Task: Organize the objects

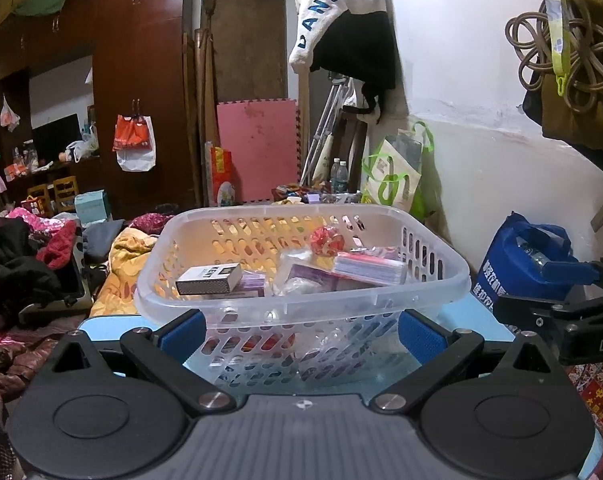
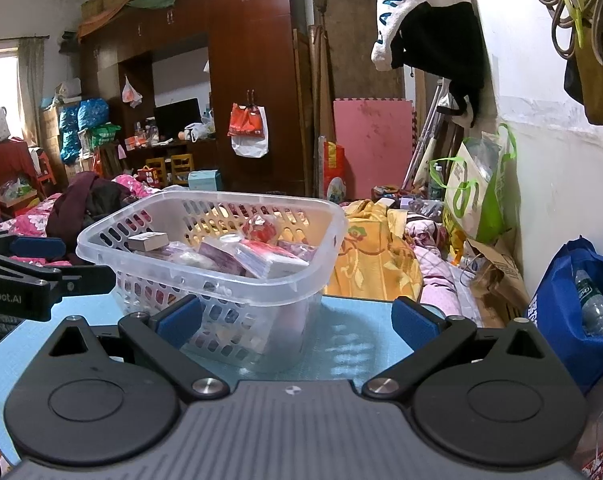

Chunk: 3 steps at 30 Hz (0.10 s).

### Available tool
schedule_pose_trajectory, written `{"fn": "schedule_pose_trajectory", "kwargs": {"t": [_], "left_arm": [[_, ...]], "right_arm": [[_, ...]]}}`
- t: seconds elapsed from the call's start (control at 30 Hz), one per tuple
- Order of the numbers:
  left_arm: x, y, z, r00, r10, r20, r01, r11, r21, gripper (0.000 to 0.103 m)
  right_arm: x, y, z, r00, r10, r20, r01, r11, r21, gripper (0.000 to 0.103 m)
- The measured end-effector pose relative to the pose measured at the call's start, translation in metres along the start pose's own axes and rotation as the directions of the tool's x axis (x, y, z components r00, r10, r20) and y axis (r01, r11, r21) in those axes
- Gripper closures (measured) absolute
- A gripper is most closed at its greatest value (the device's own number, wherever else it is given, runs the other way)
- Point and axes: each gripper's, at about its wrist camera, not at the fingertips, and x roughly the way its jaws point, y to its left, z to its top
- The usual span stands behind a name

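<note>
A clear plastic basket [image 1: 301, 304] with slotted walls stands on a light blue tabletop [image 2: 353, 344]. Inside lie a grey-and-white Kent box [image 1: 209, 278], purple packets [image 1: 317, 276], a red-and-white packet [image 1: 371, 266] and a red crumpled wrapper [image 1: 327, 240]. My left gripper [image 1: 301, 330] is open just short of the basket's near wall, nothing between its blue pads. My right gripper [image 2: 297, 318] is open too, its left pad by the basket [image 2: 221, 264] and empty. Each gripper shows at the edge of the other's view.
A blue bag [image 2: 569, 312] holding a water bottle sits at the table's right. Behind the table lies a bed with yellow and pink bedding [image 2: 373, 256] and piled clothes [image 1: 25, 256]. Dark wardrobes [image 2: 253, 80], a pink foam mat [image 1: 257, 148] and hanging garments line the walls.
</note>
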Motion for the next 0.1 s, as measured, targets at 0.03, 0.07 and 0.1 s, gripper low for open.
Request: {"fn": "schedule_pose_trajectory", "kwargs": {"t": [0.03,0.07,0.1], "left_arm": [[-0.0003,-0.0013,-0.0004,1.000,0.003,0.004,-0.003,1.000,0.004,0.000],[-0.0003,-0.0023,-0.0003,1.000,0.004,0.007,-0.004,1.000,0.007,0.000],[-0.0003,-0.0035,-0.0004,1.000,0.003,0.009,-0.003,1.000,0.010,0.000]], "right_arm": [[0.0000,-0.0002,-0.0002,1.000,0.000,0.000,0.000,1.000,-0.001,0.000],[0.0002,-0.0004,-0.0003,1.000,-0.001,-0.001,0.001,1.000,0.000,0.000],[0.0007,-0.0010,-0.0006,1.000,-0.001,-0.002,0.001,1.000,0.000,0.000]]}}
